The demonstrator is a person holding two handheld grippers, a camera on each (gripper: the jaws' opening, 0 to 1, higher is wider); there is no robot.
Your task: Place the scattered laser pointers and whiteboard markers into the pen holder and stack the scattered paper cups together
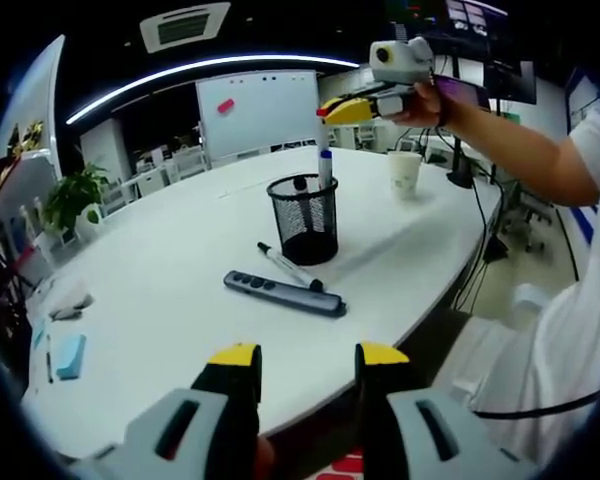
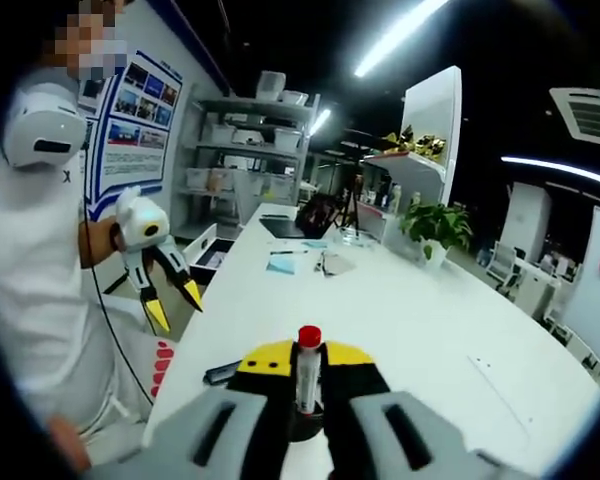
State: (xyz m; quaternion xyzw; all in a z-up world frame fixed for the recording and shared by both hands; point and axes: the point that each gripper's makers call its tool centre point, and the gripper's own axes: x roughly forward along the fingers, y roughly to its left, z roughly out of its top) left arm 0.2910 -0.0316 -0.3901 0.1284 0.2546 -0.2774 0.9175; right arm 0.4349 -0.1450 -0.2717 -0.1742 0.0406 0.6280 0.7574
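Markers sit partly sorted. In the left gripper view the mesh holder (image 1: 303, 217) stands mid-tabletop, a blue-capped marker (image 1: 325, 166) upright inside and a second dark tip beside it, hard to identify. A black marker (image 1: 289, 267) and a grey pointer (image 1: 284, 294) lie on the table (image 1: 160, 270) just in front of the holder, toward the near edge. One paper cup (image 1: 404, 173) stands near the far right edge. The left gripper (image 1: 307, 358) hangs off the near edge, jaws apart, empty. In the right gripper view the right gripper (image 2: 307, 362) is clamped on a red-capped marker (image 2: 307, 368); its lower end is hidden between the jaws.
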